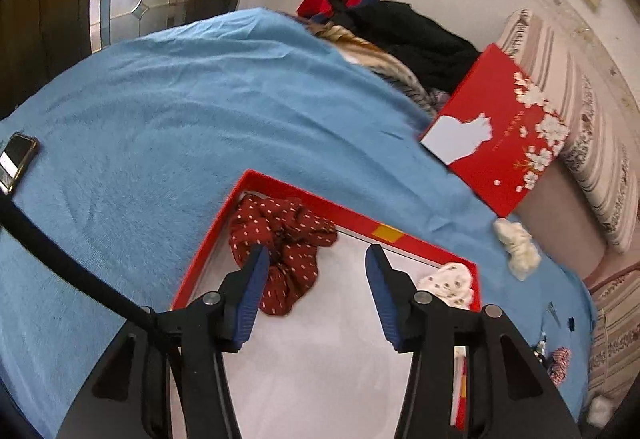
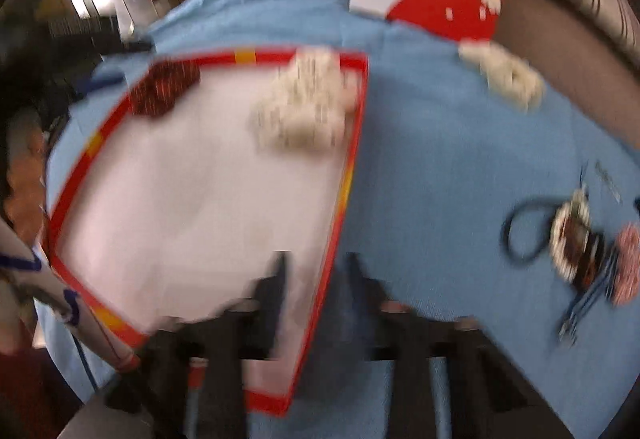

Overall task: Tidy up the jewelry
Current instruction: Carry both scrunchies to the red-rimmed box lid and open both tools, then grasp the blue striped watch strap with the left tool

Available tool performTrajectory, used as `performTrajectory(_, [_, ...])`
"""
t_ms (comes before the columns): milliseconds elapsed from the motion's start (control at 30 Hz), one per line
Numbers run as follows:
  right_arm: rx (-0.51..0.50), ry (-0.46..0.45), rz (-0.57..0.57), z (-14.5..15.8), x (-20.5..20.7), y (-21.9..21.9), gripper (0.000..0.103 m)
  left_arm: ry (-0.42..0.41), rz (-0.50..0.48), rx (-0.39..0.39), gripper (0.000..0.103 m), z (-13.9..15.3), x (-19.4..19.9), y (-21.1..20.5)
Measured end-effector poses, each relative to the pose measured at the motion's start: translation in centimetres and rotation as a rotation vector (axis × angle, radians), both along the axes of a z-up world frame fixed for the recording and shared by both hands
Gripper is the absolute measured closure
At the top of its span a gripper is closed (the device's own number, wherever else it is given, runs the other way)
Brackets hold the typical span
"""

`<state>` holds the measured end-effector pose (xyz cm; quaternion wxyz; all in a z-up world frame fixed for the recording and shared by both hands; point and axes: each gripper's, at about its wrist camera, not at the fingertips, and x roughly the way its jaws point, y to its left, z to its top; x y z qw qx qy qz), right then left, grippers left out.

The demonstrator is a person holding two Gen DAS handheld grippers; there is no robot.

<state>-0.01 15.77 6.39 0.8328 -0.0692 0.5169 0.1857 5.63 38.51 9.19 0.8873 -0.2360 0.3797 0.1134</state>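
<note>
Blue bedding (image 1: 168, 111) carries our red box (image 1: 352, 217); the left gripper (image 1: 316, 259) stands open above the deposited dotted scrunchie (image 1: 284, 239). Our right gripper (image 2: 316, 267), blurred, appears empty with its jaws straddling the box wall. Next we judge it must fetch the jewelry pile (image 2: 580, 243).

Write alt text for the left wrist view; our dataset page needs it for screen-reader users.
The open left gripper hovers over a shallow red box with a white floor, holding a dark red dotted scrunchie in one corner and a white patterned one in another. The box sits on a blue cloth, with its red lid propped up behind.
</note>
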Motion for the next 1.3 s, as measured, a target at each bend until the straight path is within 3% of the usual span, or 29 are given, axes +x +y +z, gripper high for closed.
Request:
performTrajectory(233, [0.044, 0.04, -0.034, 0.1, -1.9, -0.5, 0.093, -0.002, -0.057, 0.034, 0.054, 1.2, -3.7, -2.3])
performTrajectory(467, [0.083, 0.02, 0.012, 0.8, -4.5, -0.2, 0.086, 0.017, -0.083, 0.083, 0.054, 2.6, -6.4, -5.1])
performTrajectory(567, [0.107, -0.028, 0.002, 2.4, -5.5, -1.9, 0.069, 0.049, -0.129, 0.106, 0.054, 2.8, -7.4, -7.2])
performTrajectory(700, [0.1, -0.1, -0.046, 3.9, -7.7, -6.6, 0.068, 0.066, -0.202, 0.136, 0.052, 3.5, -8.4, -10.5])
performTrajectory(1000, [0.101, -0.097, -0.323, 2.9, -9.5, -21.0, 0.068, 0.086, -0.414, 0.158, 0.049, 3.5, -6.7, -21.1])
performTrajectory(1167, [0.127, -0.106, -0.435, 2.6, -8.6, -26.7, 0.061, 0.121, -0.531, 0.171, 0.049, 0.9, -3.7, -27.1])
performTrajectory(1300, [0.13, -0.118, -0.481, 2.3, -7.6, -29.3, 0.058, 0.171, -0.577, 0.164, 0.049, -1.5, -1.1, -29.6])
